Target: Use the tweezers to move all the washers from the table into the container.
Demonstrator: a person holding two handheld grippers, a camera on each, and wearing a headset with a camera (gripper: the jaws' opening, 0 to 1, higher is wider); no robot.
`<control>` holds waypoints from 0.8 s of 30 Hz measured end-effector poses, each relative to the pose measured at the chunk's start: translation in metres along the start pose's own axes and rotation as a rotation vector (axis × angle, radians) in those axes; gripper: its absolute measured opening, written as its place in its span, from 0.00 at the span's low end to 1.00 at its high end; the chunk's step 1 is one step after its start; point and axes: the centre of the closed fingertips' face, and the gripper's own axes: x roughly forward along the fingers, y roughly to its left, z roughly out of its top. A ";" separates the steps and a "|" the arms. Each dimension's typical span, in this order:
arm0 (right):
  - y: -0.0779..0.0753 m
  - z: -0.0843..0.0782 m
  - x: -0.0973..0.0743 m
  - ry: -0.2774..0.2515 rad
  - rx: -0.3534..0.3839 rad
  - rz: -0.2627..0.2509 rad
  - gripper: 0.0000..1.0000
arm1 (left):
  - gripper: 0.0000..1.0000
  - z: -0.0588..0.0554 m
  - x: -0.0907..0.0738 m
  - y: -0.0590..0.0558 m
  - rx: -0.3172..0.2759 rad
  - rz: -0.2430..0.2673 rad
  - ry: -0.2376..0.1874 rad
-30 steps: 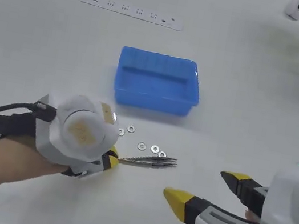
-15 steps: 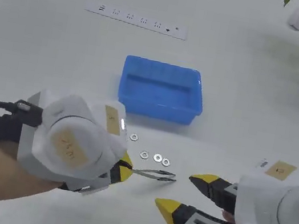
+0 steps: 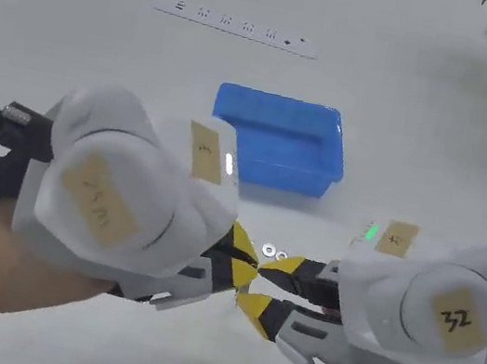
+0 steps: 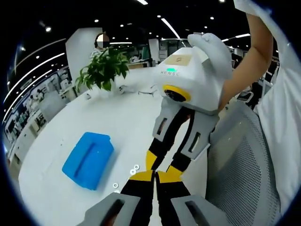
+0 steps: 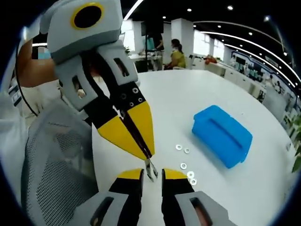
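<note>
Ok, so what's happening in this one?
A person holds a hand-held gripper in each hand above the white table. The left hand-held gripper is clamped on the tweezers, whose tip pokes between the slightly parted jaws of the right hand-held gripper. It looks like a hand-over or a regrip. The washers lie on the table near the blue container, not yet picked up.

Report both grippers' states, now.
Left gripper: shut on the tweezers.
Right gripper: open, with the tweezers' tip in its gap, not clamped.
</note>
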 end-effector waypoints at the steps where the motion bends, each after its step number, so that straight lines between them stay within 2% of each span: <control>1: 0.001 0.000 0.001 0.001 -0.012 0.010 0.08 | 0.00 0.001 0.000 -0.001 0.005 -0.007 0.000; 6: 0.004 0.005 0.004 -0.012 -0.038 0.041 0.07 | 0.00 0.004 -0.001 -0.003 0.020 -0.035 -0.005; 8: 0.003 0.006 0.005 -0.008 -0.071 0.043 0.06 | 0.00 0.004 -0.001 -0.004 0.026 -0.048 -0.001; 10: 0.005 0.006 0.006 -0.009 -0.064 0.050 0.05 | 0.00 0.003 0.000 -0.004 0.052 -0.050 0.007; 16: 0.009 0.005 0.010 0.003 -0.099 0.067 0.04 | 0.00 0.000 0.001 -0.006 0.060 -0.054 0.021; 18: 0.010 0.003 0.013 0.012 -0.106 0.067 0.03 | 0.00 -0.003 0.002 -0.006 0.036 -0.029 0.013; 19: 0.009 0.002 0.013 0.015 -0.110 0.067 0.03 | 0.00 -0.002 0.002 -0.004 0.009 -0.007 -0.007; 20: 0.009 0.003 0.012 0.012 -0.112 0.064 0.03 | 0.00 0.000 0.000 -0.003 -0.032 0.015 -0.039; 22: 0.009 0.004 0.013 0.010 -0.111 0.066 0.03 | 0.00 -0.002 -0.003 0.001 -0.101 0.046 -0.064; 23: 0.008 0.004 0.013 0.011 -0.109 0.067 0.03 | 0.02 -0.001 -0.006 0.005 -0.122 0.077 -0.081; 24: 0.008 0.005 0.013 0.013 -0.108 0.067 0.02 | 0.09 0.000 -0.010 0.009 -0.145 0.106 -0.107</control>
